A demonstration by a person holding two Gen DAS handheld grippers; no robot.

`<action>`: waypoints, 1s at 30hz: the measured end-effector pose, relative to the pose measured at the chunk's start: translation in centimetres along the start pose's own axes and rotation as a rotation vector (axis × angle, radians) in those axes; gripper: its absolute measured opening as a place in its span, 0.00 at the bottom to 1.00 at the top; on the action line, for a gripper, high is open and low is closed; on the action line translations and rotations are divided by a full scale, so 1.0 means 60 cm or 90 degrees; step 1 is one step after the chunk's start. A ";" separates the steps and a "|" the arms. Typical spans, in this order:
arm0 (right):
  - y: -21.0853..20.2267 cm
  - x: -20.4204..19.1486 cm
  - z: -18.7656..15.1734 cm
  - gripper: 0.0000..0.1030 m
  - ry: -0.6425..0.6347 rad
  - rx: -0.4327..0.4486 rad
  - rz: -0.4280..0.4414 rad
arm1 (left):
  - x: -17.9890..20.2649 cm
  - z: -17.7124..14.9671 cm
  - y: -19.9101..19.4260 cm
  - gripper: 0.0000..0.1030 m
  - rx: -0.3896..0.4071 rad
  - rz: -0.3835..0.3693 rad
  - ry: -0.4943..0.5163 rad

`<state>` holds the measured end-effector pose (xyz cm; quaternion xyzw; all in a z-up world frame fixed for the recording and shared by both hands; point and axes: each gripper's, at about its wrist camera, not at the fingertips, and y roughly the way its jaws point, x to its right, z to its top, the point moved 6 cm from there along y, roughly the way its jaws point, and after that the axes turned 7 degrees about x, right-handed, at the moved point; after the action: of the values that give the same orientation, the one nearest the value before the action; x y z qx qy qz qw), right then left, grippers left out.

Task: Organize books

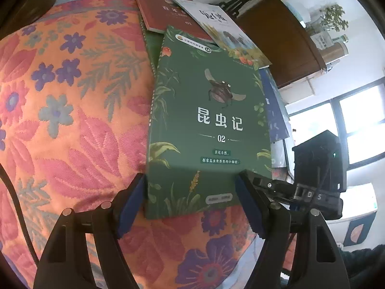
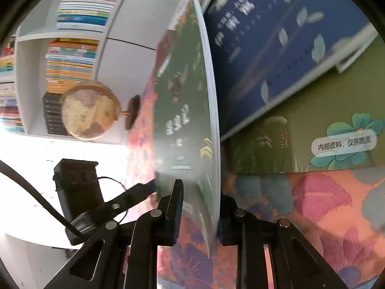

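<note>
Books are seen scattered on a floral cloth (image 1: 72, 110) in orange, pink and purple. A green book (image 1: 209, 125) with a beetle on its cover and the number 02 is lying uppermost, overlapping a red book (image 1: 163, 12) and a white book (image 1: 223, 31) at its far end, while a dark blue book (image 1: 274, 110) shows along its right edge. The left gripper (image 1: 191, 207) is held apart, its blue-padded fingers (image 1: 130, 204) standing to either side of the green book's near edge; whether the pads are touching the cover cannot be told. The right gripper (image 2: 199, 214) is clamped on the green book (image 2: 192, 110) at its near right corner, the page block being seen edge-on between the two fingers, with the cover lifted clear of the cloth (image 2: 324, 204) at that side. Beyond the raised edge, the dark blue book (image 2: 269, 43) is seen lying over an olive-green book (image 2: 324, 110) printed with a teal flower. A globe (image 2: 90, 110) is set before a white bookshelf (image 2: 28, 77) filled with volumes.
</note>
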<state>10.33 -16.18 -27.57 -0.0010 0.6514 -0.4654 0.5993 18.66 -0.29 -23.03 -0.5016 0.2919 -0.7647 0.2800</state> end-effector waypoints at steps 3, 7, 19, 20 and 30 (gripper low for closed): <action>-0.028 -0.019 0.001 0.06 0.019 0.017 0.037 | -0.005 -0.013 -0.006 0.70 -0.006 -0.020 -0.028; -0.056 -0.041 0.004 0.06 0.063 0.007 0.073 | -0.012 -0.029 -0.018 0.71 0.001 -0.069 -0.078; -0.100 -0.041 -0.021 0.06 0.065 -0.026 0.056 | 0.043 -0.053 -0.002 0.40 0.010 -0.101 -0.108; -0.105 -0.039 -0.021 0.06 0.051 -0.022 0.042 | 0.049 -0.056 -0.004 0.32 0.013 -0.080 -0.089; -0.110 -0.087 -0.078 0.09 -0.289 -0.038 -0.157 | 0.116 -0.100 -0.027 0.29 0.037 0.154 0.132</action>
<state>4.48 -14.15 -20.22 -0.2023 0.5089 -0.5031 0.6686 10.47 -3.25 -19.62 -0.3729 0.3553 -0.7810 0.3531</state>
